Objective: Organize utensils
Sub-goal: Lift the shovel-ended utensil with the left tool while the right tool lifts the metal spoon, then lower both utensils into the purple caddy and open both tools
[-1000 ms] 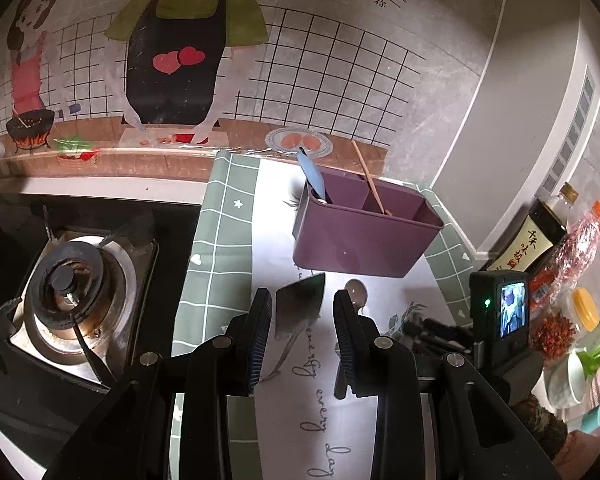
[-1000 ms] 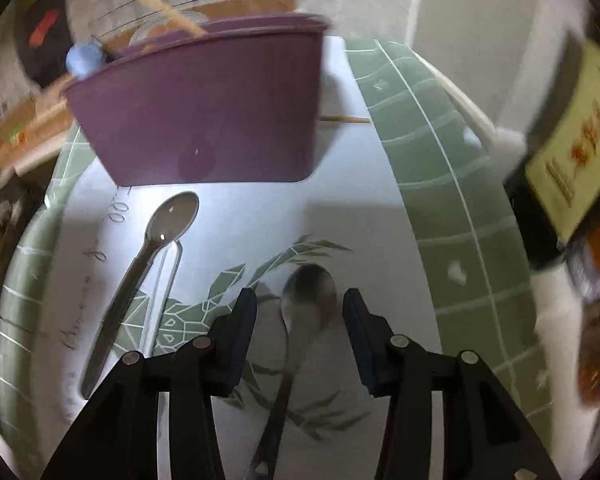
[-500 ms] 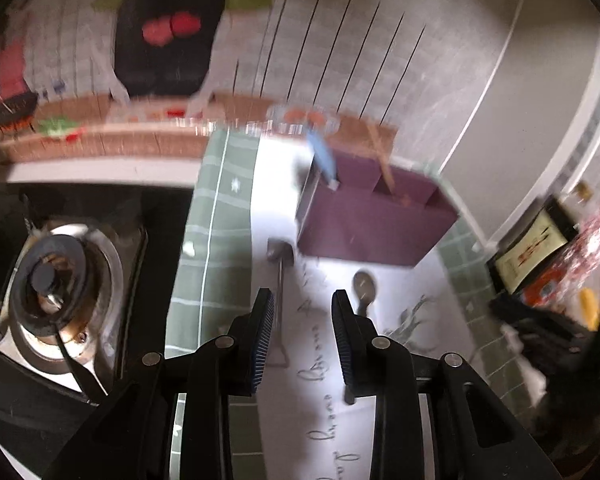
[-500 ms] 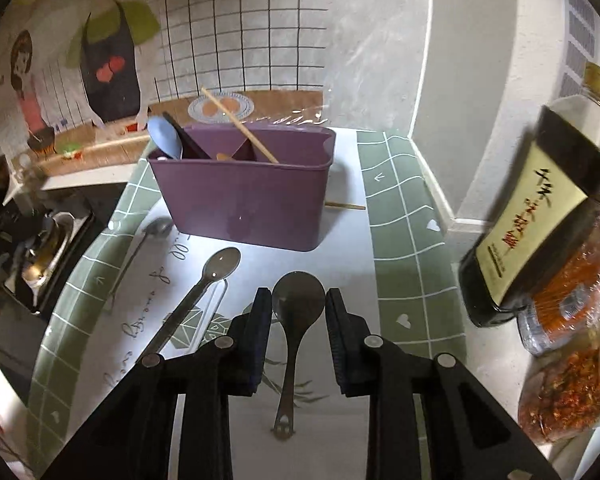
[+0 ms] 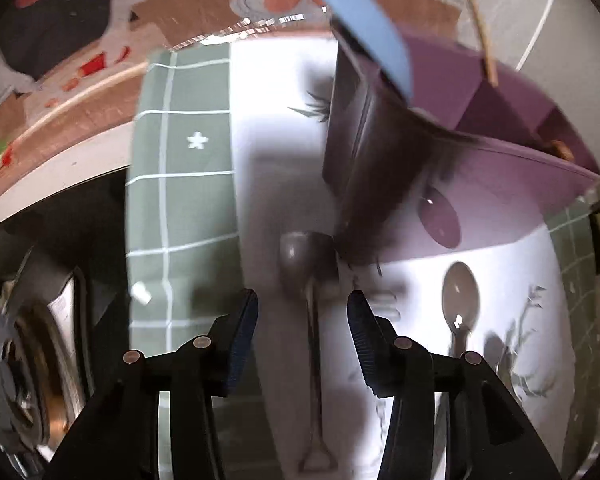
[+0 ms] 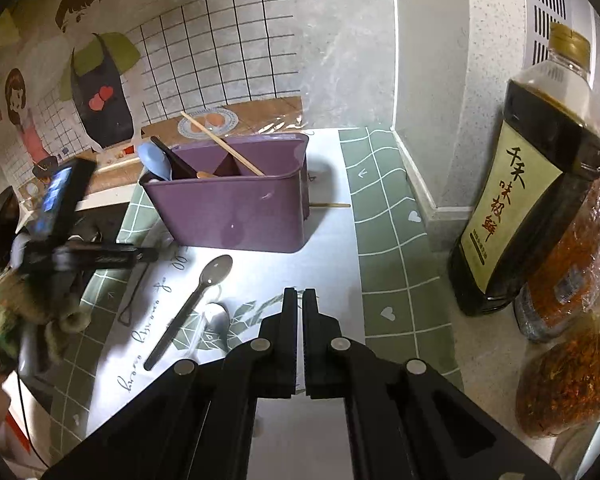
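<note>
Since a second ago the left claw (image 5: 302,322) has dropped toward the desk (image 6: 332,240) and its jaws have just been opening; they now straddle the neck of a dark ladle (image 5: 306,258) without touching it. That ladle lies flat on the white mat (image 5: 260,128), bowl toward the purple caddy (image 5: 500,200), handle running back between the jaws toward the camera. Just right of it a metal spoon (image 5: 460,294) lies almost parallel, bowl likewise toward the caddy.

Over the same second the right claw (image 6: 299,300) has risen from the mat and its jaws have just been closing; they are now pressed together. The spoon it held half a second ago cannot be made out between them. From this side the metal spoon (image 6: 204,288) lies slantwise, bowl up and right near the caddy (image 6: 236,216). In the caddy a blue spoon (image 6: 154,162) and a chopstick (image 6: 220,142) lean; another chopstick (image 6: 330,205) pokes out from behind it
</note>
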Tool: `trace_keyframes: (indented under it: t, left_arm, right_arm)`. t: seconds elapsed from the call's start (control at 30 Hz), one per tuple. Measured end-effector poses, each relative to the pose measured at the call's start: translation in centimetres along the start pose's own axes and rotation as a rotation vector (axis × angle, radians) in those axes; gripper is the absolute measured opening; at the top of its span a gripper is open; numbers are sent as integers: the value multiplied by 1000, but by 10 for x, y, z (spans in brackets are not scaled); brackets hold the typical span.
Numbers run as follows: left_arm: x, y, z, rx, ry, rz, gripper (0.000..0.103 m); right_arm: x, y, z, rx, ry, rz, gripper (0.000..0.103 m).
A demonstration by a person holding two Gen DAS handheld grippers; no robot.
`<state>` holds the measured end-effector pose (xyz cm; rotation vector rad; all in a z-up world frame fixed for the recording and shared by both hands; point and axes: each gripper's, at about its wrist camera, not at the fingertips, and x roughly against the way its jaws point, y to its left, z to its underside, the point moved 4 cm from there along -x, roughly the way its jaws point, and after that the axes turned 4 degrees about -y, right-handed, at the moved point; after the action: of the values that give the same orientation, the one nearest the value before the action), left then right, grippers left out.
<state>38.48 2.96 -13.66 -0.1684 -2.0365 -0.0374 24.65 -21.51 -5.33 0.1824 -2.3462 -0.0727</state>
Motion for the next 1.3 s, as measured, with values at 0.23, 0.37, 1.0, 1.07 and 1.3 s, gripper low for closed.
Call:
trace_keyframes:
  t: [0.23,0.37,1.0,1.07,1.3]
  left_arm:
    - [-5,-7,-2,-28,-60,-28,33]
    - [23,-1,20,7,-135,-28,33]
    - [143,6,70,166,-389,92,33]
    - [154,6,69,171,-418,95,33]
    - [210,-7,33,159,-574,139,33]
  right_arm:
    - [-15,9,16,50,74,-64,4]
    - [-36,31,26,113,136,-144,18]
    - [-85,88,25,268,133,-90,26]
    - [-69,81,17,235,95,-94,26]
    - [6,57,-32,107,-104,-122,26]
